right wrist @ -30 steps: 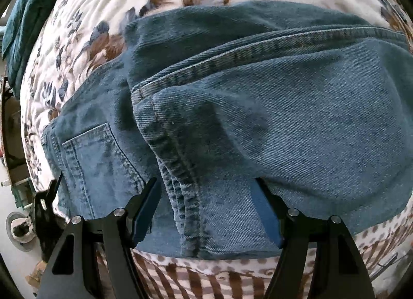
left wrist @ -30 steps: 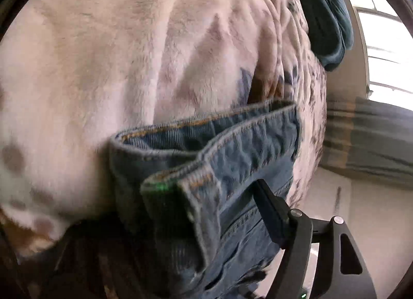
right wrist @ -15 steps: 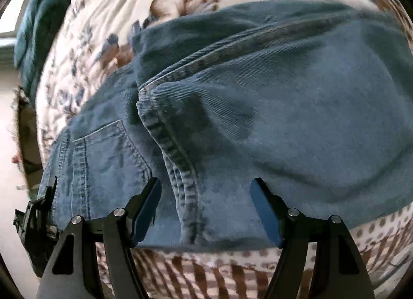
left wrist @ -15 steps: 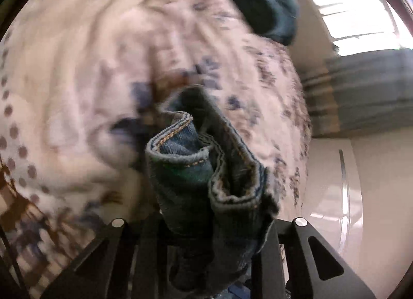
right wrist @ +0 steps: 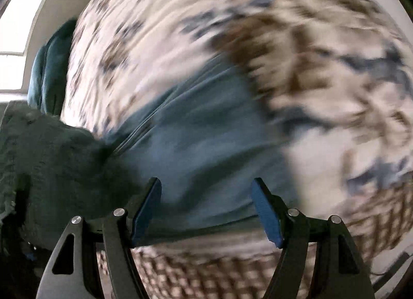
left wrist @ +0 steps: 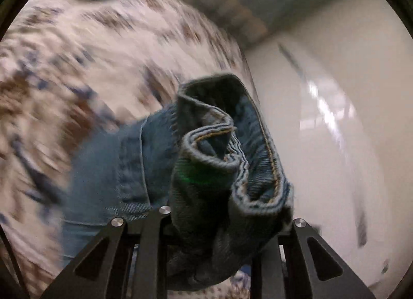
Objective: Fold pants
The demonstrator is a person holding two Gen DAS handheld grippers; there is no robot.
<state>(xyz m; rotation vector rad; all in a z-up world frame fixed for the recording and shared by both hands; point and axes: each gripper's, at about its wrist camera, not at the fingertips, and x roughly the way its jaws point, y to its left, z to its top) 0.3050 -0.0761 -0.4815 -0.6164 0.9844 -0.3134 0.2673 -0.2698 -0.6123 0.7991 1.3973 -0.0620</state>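
**Left tool lifts gathered denim; right tool stands open**

The left wrist view alone shows the left tool (left wrist: 219,224) clamped on a bunched hem of the pants (left wrist: 214,170), raised above the floral bedspread (left wrist: 77,66). The right wrist view shows the right tool (right wrist: 206,211) with jaws wide, gripping nothing, above denim lying flat. A second ago the left jaws stood wider; they have just been closing on the cloth

A floral bedspread (right wrist: 258,28), pale glossy floor (left wrist: 322,118), and bright window (right wrist: 15,28).
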